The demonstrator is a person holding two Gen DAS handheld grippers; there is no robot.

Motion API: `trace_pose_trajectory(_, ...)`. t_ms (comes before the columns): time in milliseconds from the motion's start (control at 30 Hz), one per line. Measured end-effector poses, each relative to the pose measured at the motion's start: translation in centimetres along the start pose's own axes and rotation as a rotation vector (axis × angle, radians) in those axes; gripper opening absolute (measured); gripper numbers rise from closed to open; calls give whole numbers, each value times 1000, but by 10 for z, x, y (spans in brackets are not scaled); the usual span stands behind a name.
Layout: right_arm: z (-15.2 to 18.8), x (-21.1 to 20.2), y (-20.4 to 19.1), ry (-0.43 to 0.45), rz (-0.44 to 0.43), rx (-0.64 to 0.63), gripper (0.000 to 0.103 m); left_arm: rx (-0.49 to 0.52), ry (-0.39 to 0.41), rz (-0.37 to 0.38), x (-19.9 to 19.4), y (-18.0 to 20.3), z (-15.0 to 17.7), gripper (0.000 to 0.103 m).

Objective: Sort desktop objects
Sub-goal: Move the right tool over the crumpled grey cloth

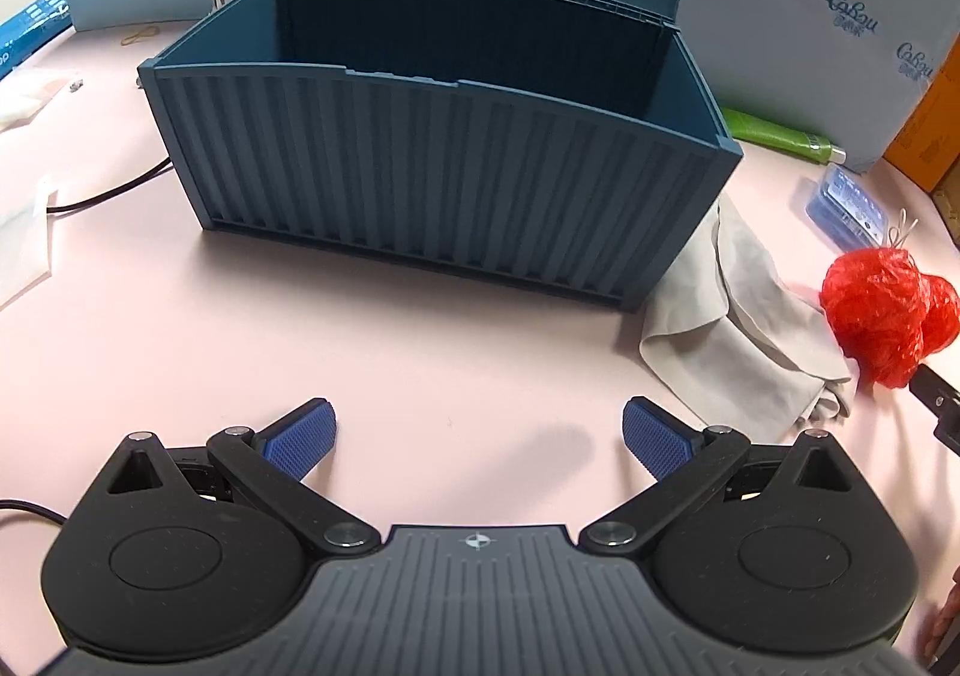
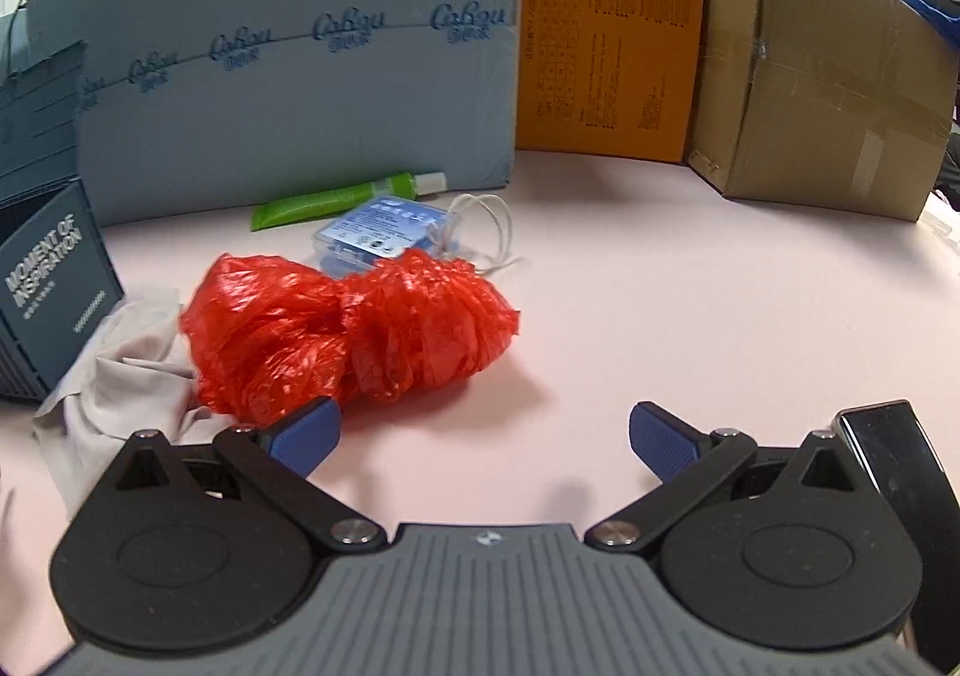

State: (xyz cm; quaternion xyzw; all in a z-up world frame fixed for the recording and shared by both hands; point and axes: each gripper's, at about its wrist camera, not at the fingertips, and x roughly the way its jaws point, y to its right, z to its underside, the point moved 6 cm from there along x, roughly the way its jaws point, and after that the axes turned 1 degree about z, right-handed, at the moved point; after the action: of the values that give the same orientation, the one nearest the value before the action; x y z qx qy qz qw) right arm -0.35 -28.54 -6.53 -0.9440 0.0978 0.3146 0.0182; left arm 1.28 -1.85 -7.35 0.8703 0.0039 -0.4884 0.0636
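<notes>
A blue container-shaped storage box (image 1: 432, 178) stands open on the pink desk, its lid raised behind; its end wall also shows in the right wrist view (image 2: 48, 280). My left gripper (image 1: 479, 445) is open and empty in front of the box. A crumpled red plastic bag (image 2: 348, 328) lies right of the box on a grey cloth (image 2: 126, 370); both show in the left wrist view, the bag (image 1: 882, 310) and the cloth (image 1: 738, 328). My right gripper (image 2: 483, 439) is open and empty, its left fingertip (image 2: 306, 436) close to the bag.
A green tube (image 2: 336, 199), a clear blue plastic case (image 2: 384, 238) and a white cord (image 2: 492, 223) lie behind the bag. Blue, orange (image 2: 606, 33) and brown cardboard boxes wall the back. A black phone (image 2: 894, 454) lies at the right. A black cable (image 1: 108, 193) and plastic sheets lie left.
</notes>
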Motion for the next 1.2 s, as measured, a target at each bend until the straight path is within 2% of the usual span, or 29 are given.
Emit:
trace_pose_trajectory(133, 5, -1, -13, -8, -27, -31, 103, 24, 3, -16, 0, 3, 1, 102)
trace_pose_trajectory(267, 3, -17, -30, 78, -88, -79, 103, 18, 22, -31, -4, -1, -1, 102)
trace_pose_trajectory(367, -1, -17, -39, 87, -126, -84, 103, 1, 29, -46, -5, -5, -2, 102)
trace_pose_trajectory(433, -5, -22, -43, 123, -192, -57, 103, -3, 31, -53, -7, -10, -1, 102)
trace_pose_trajectory(500, -8, -28, -49, 144, -306, -21, 103, 3, 36, -62, -12, -15, 0, 102)
trace_pose_trajectory(533, -10, -29, -52, 149, -325, -17, 103, 8, 39, -69, -13, -17, 0, 102)
trace_pose_trajectory(567, -12, -30, -55, 161, -297, -34, 103, 10, 44, -74, -17, -18, 0, 102)
trace_pose_trajectory(667, -19, -26, -64, 212, -120, -157, 103, 1, 49, -89, -25, -22, 2, 102)
trace_pose_trajectory(767, -21, -14, -66, 231, 27, -262, 103, -19, 49, -105, -26, -30, 1, 102)
trace_pose_trajectory(833, -21, -3, -63, 214, 110, -315, 103, -31, 48, -113, -25, -35, 1, 102)
trace_pose_trajectory(900, -20, 6, -58, 186, 266, -373, 103, -36, 47, -115, -25, -38, 1, 102)
trace_pose_trajectory(967, -23, 4, -51, 214, 383, -381, 103, -32, 43, -116, -24, -38, 3, 102)
trace_pose_trajectory(1000, -24, -1, -49, 242, 356, -360, 103, -29, 39, -115, -24, -37, 4, 102)
trace_pose_trajectory(1033, -26, -8, -49, 265, 273, -322, 103, -27, 36, -114, -23, -37, 5, 102)
trace_pose_trajectory(1133, -29, -25, -49, 275, -67, -178, 103, -23, 24, -106, -21, -36, 8, 102)
trace_pose_trajectory(1200, -28, -28, -52, 231, -266, -105, 103, -20, 19, -100, -21, -34, 10, 102)
